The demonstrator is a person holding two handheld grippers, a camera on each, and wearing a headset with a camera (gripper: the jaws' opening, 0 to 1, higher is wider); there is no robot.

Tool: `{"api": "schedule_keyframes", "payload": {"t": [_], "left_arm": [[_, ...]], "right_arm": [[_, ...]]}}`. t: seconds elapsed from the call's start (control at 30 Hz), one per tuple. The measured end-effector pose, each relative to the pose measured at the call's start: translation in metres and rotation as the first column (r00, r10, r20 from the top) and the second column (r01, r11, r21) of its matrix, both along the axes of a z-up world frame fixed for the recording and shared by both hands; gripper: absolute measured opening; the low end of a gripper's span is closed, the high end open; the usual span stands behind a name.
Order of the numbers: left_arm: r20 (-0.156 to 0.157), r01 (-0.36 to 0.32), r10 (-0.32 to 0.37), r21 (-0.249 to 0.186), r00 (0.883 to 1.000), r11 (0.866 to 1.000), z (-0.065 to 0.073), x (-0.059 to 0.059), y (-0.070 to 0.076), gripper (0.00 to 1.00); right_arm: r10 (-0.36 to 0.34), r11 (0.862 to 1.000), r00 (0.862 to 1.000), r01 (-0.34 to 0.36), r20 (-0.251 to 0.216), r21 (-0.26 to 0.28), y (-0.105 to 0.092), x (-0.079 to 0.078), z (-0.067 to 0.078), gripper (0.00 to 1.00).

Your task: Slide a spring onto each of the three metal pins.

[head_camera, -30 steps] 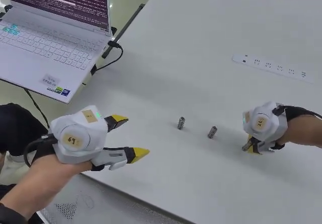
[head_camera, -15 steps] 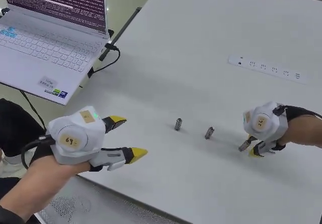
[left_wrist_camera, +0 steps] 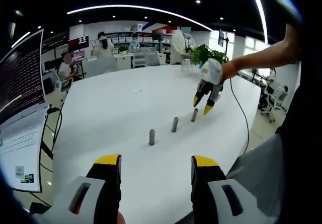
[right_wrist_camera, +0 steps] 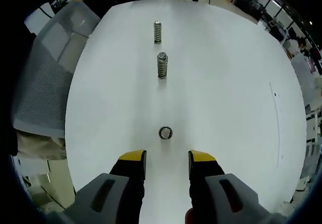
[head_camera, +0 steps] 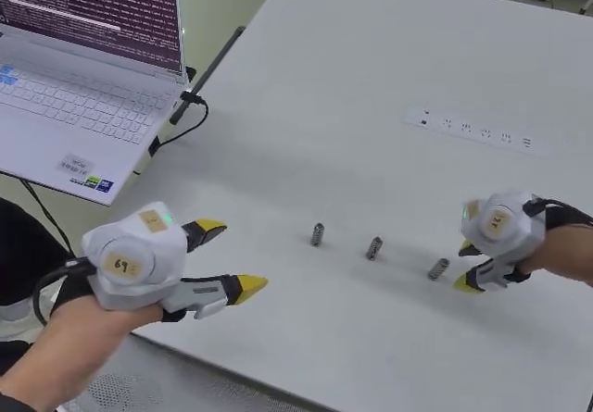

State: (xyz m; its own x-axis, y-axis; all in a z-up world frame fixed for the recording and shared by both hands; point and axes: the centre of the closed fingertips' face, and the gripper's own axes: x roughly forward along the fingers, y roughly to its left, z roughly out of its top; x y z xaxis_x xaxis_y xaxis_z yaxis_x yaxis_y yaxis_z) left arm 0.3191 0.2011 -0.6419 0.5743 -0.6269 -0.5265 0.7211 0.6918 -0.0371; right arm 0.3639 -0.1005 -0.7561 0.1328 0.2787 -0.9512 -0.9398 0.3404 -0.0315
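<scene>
Held left gripper (head_camera: 239, 256) low at the near left, left forearm (head_camera: 65, 352) reaching in from the bottom corner, jaws spread wide with yellow tips well apart and pointing right. Held right gripper (head_camera: 465, 267) at the far right, right wrist (head_camera: 567, 250) entering from the edge, tips angled down and leftward, jaws parted by a narrower gap.

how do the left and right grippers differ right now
The left gripper hovers by the near edge of the table, well apart from the closest pin. The right gripper sits just beside the end pin. The left gripper's jaws are spread wider than the right gripper's. Both are open and hold nothing.
</scene>
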Motion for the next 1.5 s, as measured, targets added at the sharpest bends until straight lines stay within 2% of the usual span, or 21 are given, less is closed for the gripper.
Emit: {"api": "schedule_keyframes", "payload": {"t": [0.1, 0.2, 0.37, 0.43, 0.53, 0.57, 0.6, 0.73, 0.8, 0.83, 0.87, 1.07, 1.1, 1.23, 1.27, 1.5], "left_arm": [[0.001, 0.0, 0.0, -0.001, 1.0, 1.0, 0.0, 0.0, -0.001, 0.51], [0.001, -0.002, 0.002, -0.006, 1.0, 1.0, 0.001, -0.001, -0.001, 0.51], [-0.001, 0.009, -0.009, -0.004, 1.0, 1.0, 0.0, -0.002, -0.003, 0.51], [0.0, 0.012, -0.012, -0.003, 1.0, 1.0, 0.0, -0.001, -0.003, 0.51], [0.001, 0.014, -0.014, -0.006, 1.0, 1.0, 0.0, -0.001, -0.004, 0.51], [0.001, 0.014, -0.014, -0.006, 1.0, 1.0, 0.0, -0.001, -0.004, 0.51], [0.001, 0.015, -0.015, -0.007, 1.0, 1.0, 0.0, -0.001, -0.005, 0.51], [-0.001, 0.027, -0.027, -0.005, 1.0, 1.0, 0.0, -0.003, -0.007, 0.51], [-0.003, 0.034, -0.034, -0.001, 0.999, 0.999, -0.001, -0.004, -0.007, 0.51], [-0.005, 0.036, -0.036, -0.001, 0.999, 0.999, -0.001, -0.004, -0.008, 0.51], [-0.006, 0.038, -0.038, -0.001, 0.999, 0.999, -0.002, -0.004, -0.008, 0.51], [-0.008, 0.049, -0.049, 0.001, 0.999, 0.999, -0.004, -0.005, -0.011, 0.51], [-0.009, 0.052, -0.052, 0.001, 0.999, 0.999, -0.004, -0.006, -0.011, 0.51], [-0.012, 0.061, -0.061, 0.003, 0.998, 0.998, -0.006, -0.007, -0.013, 0.51], [-0.013, 0.064, -0.064, 0.004, 0.998, 0.998, -0.006, -0.008, -0.013, 0.51], [-0.017, 0.081, -0.081, 0.005, 0.997, 0.997, -0.008, -0.011, -0.016, 0.51]], "right_arm": [[-0.088, 0.994, 0.995, 0.085, 0.043, 0.069, 0.0, 0.001, 0.006, 0.32], [-0.15, 0.982, 0.987, 0.141, 0.061, 0.126, 0.0, -0.002, 0.009, 0.32], [-0.219, 0.962, 0.974, 0.206, 0.058, 0.176, 0.0, -0.015, 0.008, 0.34], [-0.253, 0.95, 0.966, 0.237, 0.055, 0.203, 0.002, -0.02, 0.008, 0.34], [-0.302, 0.925, 0.951, 0.279, 0.057, 0.259, 0.007, -0.028, 0.008, 0.34], [-0.308, 0.922, 0.95, 0.283, 0.056, 0.265, 0.008, -0.029, 0.008, 0.34], [-0.334, 0.909, 0.941, 0.306, 0.055, 0.284, 0.009, -0.034, 0.008, 0.35], [-0.368, 0.888, 0.928, 0.332, 0.059, 0.319, 0.014, -0.041, 0.008, 0.39], [-0.399, 0.868, 0.915, 0.355, 0.06, 0.348, 0.016, -0.043, 0.01, 0.4], [-0.42, 0.851, 0.906, 0.369, 0.059, 0.374, 0.018, -0.044, 0.012, 0.4], [-0.429, 0.842, 0.902, 0.376, 0.056, 0.387, 0.019, -0.046, 0.014, 0.4], [-0.473, 0.814, 0.879, 0.406, 0.066, 0.416, 0.018, -0.054, 0.019, 0.43], [-0.493, 0.799, 0.867, 0.419, 0.07, 0.431, 0.017, -0.055, 0.022, 0.44], [-0.525, 0.775, 0.849, 0.443, 0.069, 0.45, 0.013, -0.062, 0.024, 0.46], [-0.536, 0.764, 0.842, 0.45, 0.066, 0.462, 0.013, -0.065, 0.026, 0.47], [-0.593, 0.714, 0.802, 0.487, 0.064, 0.503, 0.011, -0.08, 0.038, 0.52]]}}
